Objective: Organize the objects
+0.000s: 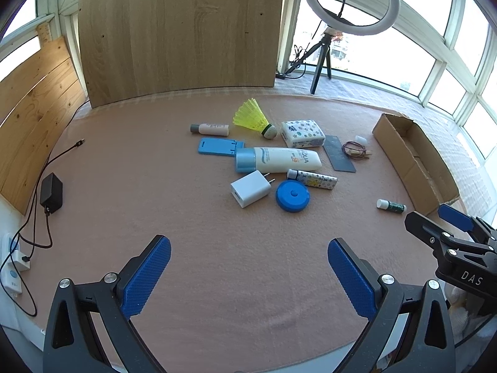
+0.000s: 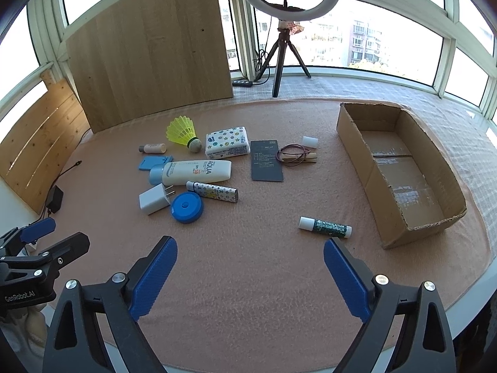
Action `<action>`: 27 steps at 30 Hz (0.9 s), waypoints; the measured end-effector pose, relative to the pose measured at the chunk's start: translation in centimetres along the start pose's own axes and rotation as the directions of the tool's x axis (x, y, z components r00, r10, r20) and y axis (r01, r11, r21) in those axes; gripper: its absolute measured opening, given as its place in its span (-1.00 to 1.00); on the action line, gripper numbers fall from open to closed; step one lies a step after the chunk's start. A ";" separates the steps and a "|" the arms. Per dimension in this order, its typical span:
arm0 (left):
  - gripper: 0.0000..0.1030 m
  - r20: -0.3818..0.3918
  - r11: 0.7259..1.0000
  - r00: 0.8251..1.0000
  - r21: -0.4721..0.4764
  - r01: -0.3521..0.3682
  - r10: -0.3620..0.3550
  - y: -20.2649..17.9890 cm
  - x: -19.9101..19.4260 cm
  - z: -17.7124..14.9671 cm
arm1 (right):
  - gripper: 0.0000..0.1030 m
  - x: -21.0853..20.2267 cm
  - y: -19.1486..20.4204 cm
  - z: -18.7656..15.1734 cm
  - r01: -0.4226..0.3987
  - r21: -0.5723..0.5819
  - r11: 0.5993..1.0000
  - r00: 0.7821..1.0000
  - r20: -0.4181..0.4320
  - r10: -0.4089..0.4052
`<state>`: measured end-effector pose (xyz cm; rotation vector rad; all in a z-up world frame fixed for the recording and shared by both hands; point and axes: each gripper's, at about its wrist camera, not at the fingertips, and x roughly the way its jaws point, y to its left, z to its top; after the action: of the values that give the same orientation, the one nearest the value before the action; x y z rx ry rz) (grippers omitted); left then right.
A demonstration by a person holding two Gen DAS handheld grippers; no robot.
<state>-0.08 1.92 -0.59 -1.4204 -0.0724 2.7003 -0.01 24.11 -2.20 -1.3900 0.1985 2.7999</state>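
Small items lie on a pink cloth: a sunscreen tube (image 2: 194,171), a white charger (image 2: 153,199), a blue round tape measure (image 2: 187,207), a patterned stick (image 2: 214,191), a yellow shuttlecock (image 2: 183,132), a tissue pack (image 2: 227,142), a dark card (image 2: 266,160), and a green lip balm (image 2: 326,227). An empty cardboard box (image 2: 400,171) sits at the right. My left gripper (image 1: 248,248) is open and empty, near the front edge. My right gripper (image 2: 250,248) is open and empty, with the lip balm just beyond its right finger.
A wooden board (image 2: 149,52) stands at the back, wood planks (image 2: 37,146) at the left. A ring light on a tripod (image 2: 287,31) stands behind the cloth. A black adapter with cable (image 1: 51,192) and a white power strip (image 1: 11,264) lie at the left.
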 end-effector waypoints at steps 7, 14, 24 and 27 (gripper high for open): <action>0.99 0.002 1.000 1.000 0.003 0.002 -0.002 -0.2 -0.1 -0.1 | 0.82 -0.1 0.0 -0.1 0.001 0.002 1.000 1.000 -0.001 -0.001; 0.99 -0.003 1.000 1.000 0.013 0.006 -0.006 -0.6 0.0 -0.2 | 0.82 -0.2 -0.6 -0.2 0.002 0.011 1.000 1.000 -0.004 -0.002; 0.99 -0.001 1.000 1.000 0.020 0.007 -0.007 -1.0 0.1 0.0 | 0.82 -0.3 -1.0 -0.4 0.000 0.016 1.000 1.000 -0.009 0.000; 0.99 0.000 1.000 1.000 0.021 0.007 -0.007 -1.2 0.2 0.1 | 0.82 -0.3 -1.0 -0.4 -0.001 0.017 1.000 1.000 -0.010 0.001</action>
<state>-0.18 3.12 -0.62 -1.4121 -0.0486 2.6877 0.53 25.09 -2.32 -1.4015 0.2226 2.7852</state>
